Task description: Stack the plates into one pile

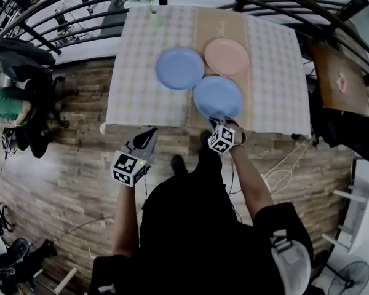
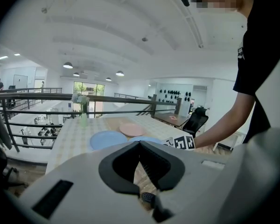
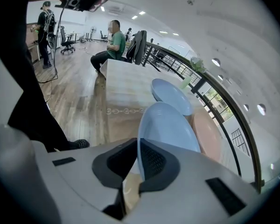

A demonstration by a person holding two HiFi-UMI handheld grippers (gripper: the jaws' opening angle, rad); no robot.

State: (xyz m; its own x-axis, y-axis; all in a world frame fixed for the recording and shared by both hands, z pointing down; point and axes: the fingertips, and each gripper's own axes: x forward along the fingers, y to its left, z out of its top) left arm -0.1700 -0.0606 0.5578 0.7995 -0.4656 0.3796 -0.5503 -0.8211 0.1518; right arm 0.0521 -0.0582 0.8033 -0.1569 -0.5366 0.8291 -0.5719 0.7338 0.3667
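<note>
Jaws of right gripper [image 1: 225, 121] pinch the near rim of one blue plate [image 1: 218, 94], at the table [image 1: 273, 103] edge. Second blue plate [image 1: 179, 68] and pink plate [image 1: 227, 57] lie just behind it. Left gripper [image 1: 151, 133] is closed, empty, above the floor.

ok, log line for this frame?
right claw: shut on near blue plate rim | left claw: shut, empty, short of table | far blue plate, pink plate: flat on table | pile: none yet
</note>
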